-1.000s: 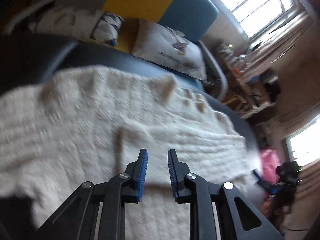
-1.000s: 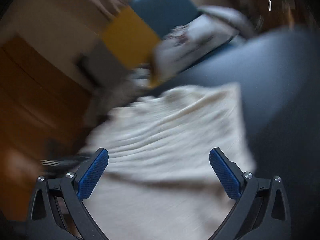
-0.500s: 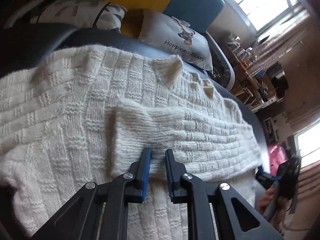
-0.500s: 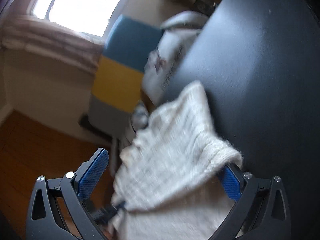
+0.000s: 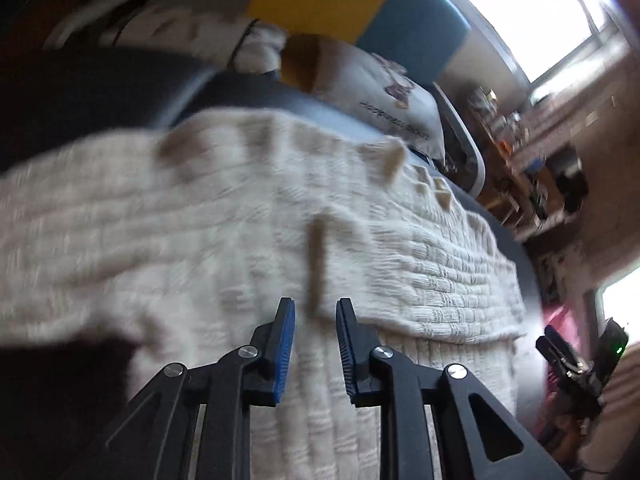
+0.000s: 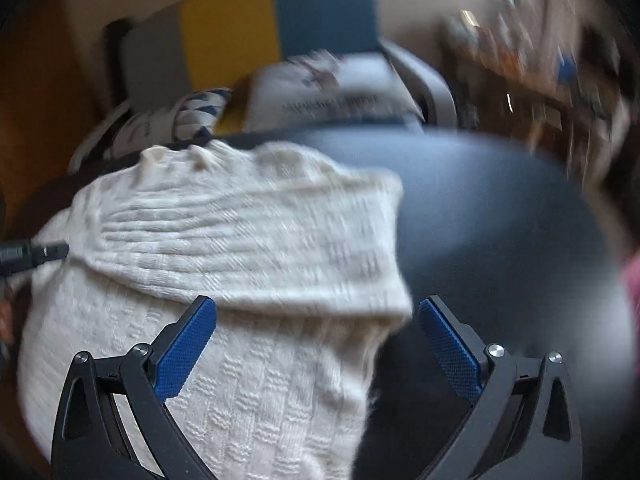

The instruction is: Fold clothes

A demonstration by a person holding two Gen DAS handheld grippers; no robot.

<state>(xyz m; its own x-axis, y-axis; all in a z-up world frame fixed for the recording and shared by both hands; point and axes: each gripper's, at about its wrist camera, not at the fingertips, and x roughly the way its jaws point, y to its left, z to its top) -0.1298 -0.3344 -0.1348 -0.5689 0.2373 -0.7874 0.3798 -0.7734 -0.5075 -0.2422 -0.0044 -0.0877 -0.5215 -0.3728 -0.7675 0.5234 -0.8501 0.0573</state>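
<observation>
Left fingers (image 5: 316,316) opening, right fingers (image 6: 318,322) spread, both empty; cushion (image 6: 340,96) lettering blurred.

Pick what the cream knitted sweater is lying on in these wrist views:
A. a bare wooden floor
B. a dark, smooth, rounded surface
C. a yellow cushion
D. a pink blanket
B. In both wrist views the cream knitted sweater is spread over a dark, smooth, rounded surface, whose bare part shows beside the sweater's folded edge; the yellow and blue panels stand well behind it.
</observation>
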